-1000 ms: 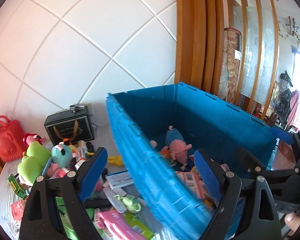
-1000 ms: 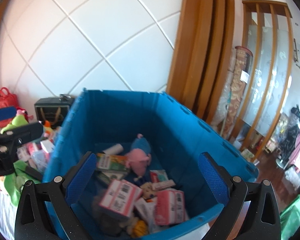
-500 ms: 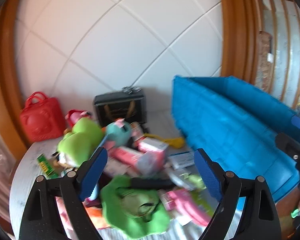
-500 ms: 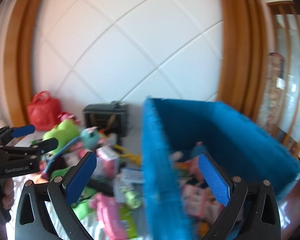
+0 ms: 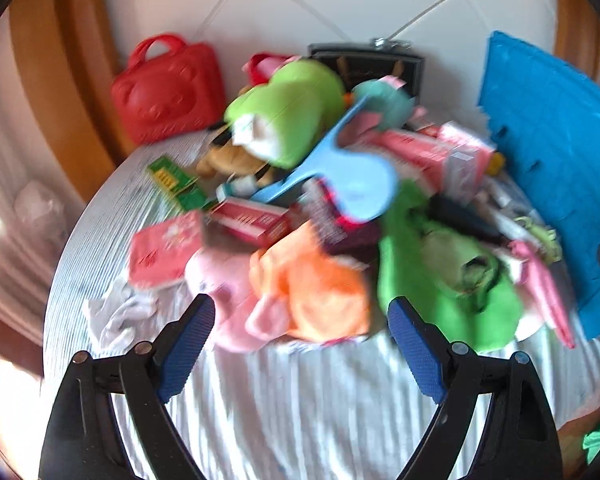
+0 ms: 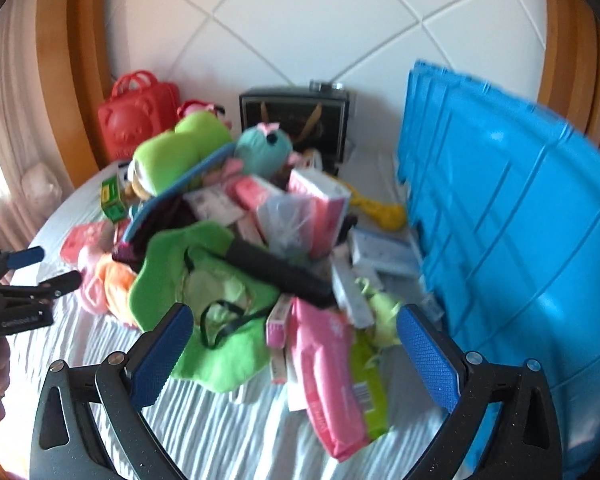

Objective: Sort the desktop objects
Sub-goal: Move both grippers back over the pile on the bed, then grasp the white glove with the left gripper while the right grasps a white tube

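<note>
Your left tongs (image 5: 300, 334) are spread wide with nothing between the blue pads, hanging over the striped white table (image 5: 300, 408) just short of one orange plush toy (image 5: 320, 292) and one pale pink plush toy (image 5: 224, 300). Your right tongs (image 6: 292, 340) are spread and empty too, above one bright green cloth bag (image 6: 204, 292) and one long pink packet (image 6: 324, 376).

The pile is blurred, but count one big lime-green plush (image 5: 292, 108), one teal round plush (image 6: 264, 146), one light blue plastic hanger-like piece (image 5: 352, 184), one red plastic bear-face case (image 5: 168, 88) and one black gift bag (image 6: 296, 120) by the wall. Several pink boxes lie mixed in; I can't count them.

A second ago both cameras looked into the tall blue plastic crate (image 6: 512, 248); now they've swung down to the heap, with the crate at the right edge.
</note>
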Action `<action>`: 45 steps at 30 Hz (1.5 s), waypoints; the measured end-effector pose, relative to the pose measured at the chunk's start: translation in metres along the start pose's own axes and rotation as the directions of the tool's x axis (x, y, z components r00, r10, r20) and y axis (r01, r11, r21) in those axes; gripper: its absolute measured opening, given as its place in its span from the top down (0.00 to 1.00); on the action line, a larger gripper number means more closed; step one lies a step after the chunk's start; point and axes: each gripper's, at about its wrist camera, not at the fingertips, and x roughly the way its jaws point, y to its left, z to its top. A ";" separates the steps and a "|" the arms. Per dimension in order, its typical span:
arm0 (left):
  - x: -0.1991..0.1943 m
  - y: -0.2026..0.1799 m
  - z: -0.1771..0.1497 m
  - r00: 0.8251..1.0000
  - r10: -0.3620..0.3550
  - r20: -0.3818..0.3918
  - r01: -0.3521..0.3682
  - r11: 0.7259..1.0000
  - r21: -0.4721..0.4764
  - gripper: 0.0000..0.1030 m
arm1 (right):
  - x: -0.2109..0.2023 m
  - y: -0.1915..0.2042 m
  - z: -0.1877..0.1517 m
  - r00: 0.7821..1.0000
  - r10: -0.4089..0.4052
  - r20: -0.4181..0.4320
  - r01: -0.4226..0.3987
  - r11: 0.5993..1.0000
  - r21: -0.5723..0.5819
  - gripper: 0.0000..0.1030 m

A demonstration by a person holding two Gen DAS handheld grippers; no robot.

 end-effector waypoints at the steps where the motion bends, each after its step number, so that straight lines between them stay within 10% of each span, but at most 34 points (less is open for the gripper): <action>1: 0.006 0.011 -0.006 1.000 0.018 -0.012 -0.019 1.000 -0.009 0.14 | 0.007 0.000 -0.002 1.000 0.007 -0.019 -0.006 1.000 0.006 0.00; 22: 0.083 0.217 -0.065 0.955 0.241 -0.172 -0.276 0.934 -0.227 0.14 | 0.089 0.084 -0.003 0.972 0.148 -0.182 -0.153 0.988 -0.013 0.00; 28: 0.113 0.247 -0.049 0.954 0.235 -0.186 -0.273 0.937 -0.217 0.14 | 0.099 0.137 0.002 0.966 0.172 -0.192 -0.190 0.979 -0.078 0.23; 34: 0.122 0.219 -0.018 0.991 0.096 -0.098 -0.112 0.979 -0.169 0.14 | 0.099 0.172 0.004 0.964 0.196 -0.181 -0.219 0.968 -0.118 0.48; 45: 0.149 0.220 -0.004 0.987 0.096 -0.131 -0.112 0.987 -0.117 0.14 | 0.119 0.215 -0.023 0.919 0.263 -0.292 -0.314 0.939 -0.142 0.48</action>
